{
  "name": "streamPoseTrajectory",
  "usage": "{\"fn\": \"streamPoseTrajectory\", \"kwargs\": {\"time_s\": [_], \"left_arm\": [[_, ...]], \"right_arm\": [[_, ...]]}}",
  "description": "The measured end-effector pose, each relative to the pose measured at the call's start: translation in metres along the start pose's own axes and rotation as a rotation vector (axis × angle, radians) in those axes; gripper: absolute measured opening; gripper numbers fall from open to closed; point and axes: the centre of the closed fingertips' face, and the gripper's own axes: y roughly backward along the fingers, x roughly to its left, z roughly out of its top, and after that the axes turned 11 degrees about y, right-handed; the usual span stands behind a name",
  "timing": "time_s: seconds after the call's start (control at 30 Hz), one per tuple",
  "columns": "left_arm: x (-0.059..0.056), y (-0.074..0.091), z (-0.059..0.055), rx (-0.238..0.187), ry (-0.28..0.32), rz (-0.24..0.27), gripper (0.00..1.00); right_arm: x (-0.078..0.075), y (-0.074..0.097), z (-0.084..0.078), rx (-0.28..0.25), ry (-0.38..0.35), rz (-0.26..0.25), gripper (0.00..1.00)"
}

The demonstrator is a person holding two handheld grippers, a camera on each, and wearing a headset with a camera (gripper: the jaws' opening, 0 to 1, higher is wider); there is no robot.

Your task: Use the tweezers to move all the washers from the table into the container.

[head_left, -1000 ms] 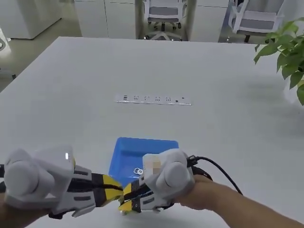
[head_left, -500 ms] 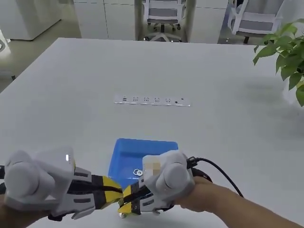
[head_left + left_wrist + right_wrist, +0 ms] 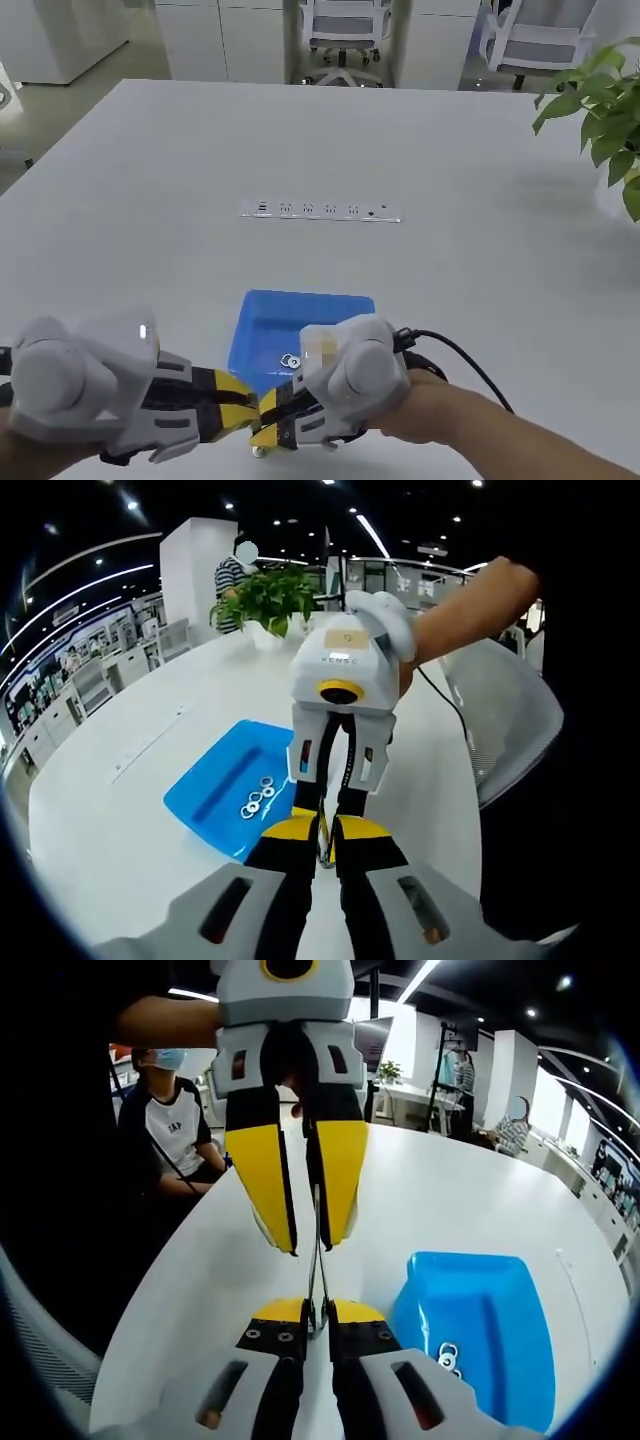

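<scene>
The left tool [image 3: 325, 832] and the right tool [image 3: 317, 1315] face each other tip to tip at the near edge of the grey tabletop [image 3: 450, 200]. A thin pair of metal tweezers [image 3: 317, 1250] runs in a line between them. In the right gripper view, the right tool's yellow-tipped jaws are pressed together on one end of the tweezers. The left tool's jaws reach in from above, with the other end lying in the narrow gap between them. In the left gripper view, its own jaws also sit close on the tweezers.

The blue container [image 3: 262, 312] stands on the tabletop just beyond the two tools. A small cluster of washers [image 3: 290, 361] lies in its near part. One more silvery washer [image 3: 258, 452] lies on the tabletop just below the meeting jaws, outside the container.

A white power strip [image 3: 320, 211] lies farther back, well apart from the container, and its markings are too small to read. The right tool's white body carries a short line of lettering above its yellow ring, which is also too small to read. A green plant [image 3: 605, 100] stands at the right edge.
</scene>
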Motion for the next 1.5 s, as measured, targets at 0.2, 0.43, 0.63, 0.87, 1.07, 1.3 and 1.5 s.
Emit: {"fn": "streamPoseTrajectory", "kwargs": {"time_s": [0.2, 0.43, 0.63, 0.87, 1.07, 1.3, 1.5], "left_arm": [[-0.001, 0.001, -0.001, -0.009, 0.004, 0.002, 0.2], [-0.001, 0.003, 0.0, -0.04, 0.018, 0.004, 0.33], [-0.003, 0.006, -0.001, -0.061, 0.053, 0.017, 0.41], [0.001, 0.009, -0.006, -0.076, 0.103, 0.044, 0.53], [0.004, 0.011, -0.003, -0.105, 0.123, 0.066, 0.66], [0.01, 0.009, -0.003, -0.123, 0.136, 0.106, 0.83], [0.012, 0.01, -0.004, -0.131, 0.148, 0.115, 0.88]], "right_arm": [[-0.002, 0.004, -0.001, 0.006, 0.006, -0.007, 0.09], [0.0, 0.01, 0.001, 0.013, 0.024, -0.003, 0.09], [-0.002, 0.018, 0.01, 0.003, 0.035, -0.015, 0.09], [-0.008, 0.026, 0.022, -0.005, 0.057, -0.024, 0.09], [-0.013, 0.035, 0.03, -0.009, 0.069, -0.027, 0.09], [-0.019, 0.047, 0.034, 0.005, 0.103, -0.028, 0.09], [-0.029, 0.059, 0.039, 0.0, 0.113, -0.048, 0.09]]}}
